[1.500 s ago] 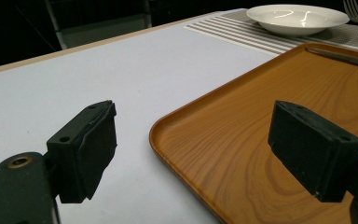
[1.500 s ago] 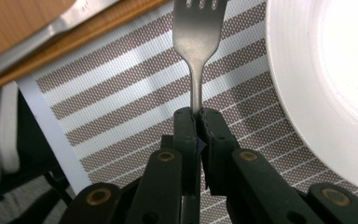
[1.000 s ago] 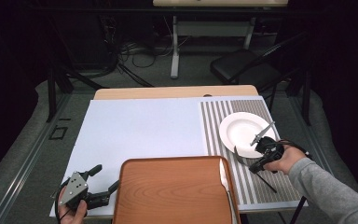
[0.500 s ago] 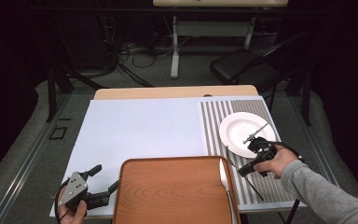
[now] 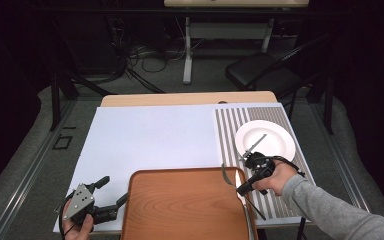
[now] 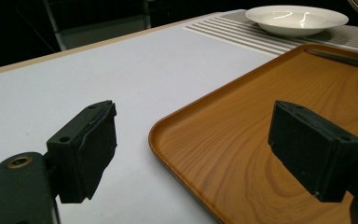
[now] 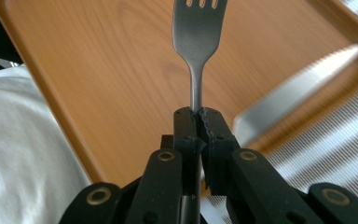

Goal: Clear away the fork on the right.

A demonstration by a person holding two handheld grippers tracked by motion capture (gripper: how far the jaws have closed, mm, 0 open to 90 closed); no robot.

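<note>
Tray (image 5: 185, 200) sits near-centre on desk (image 5: 145, 135), plate (image 5: 275, 137) far right. R tongs (image 7: 198, 116) clamped on fork (image 7: 196, 28), handle along jaws, tines out over tray w/ knife (image 7: 293, 91) at its right rim. L tongs (image 6: 191, 140) wide open, empty, by tray's left edge.

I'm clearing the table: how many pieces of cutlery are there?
2. A fork is clamped in the right claw, over the wooden tray. A knife lies across that tray's rim. More may be hidden behind the hand.
</note>
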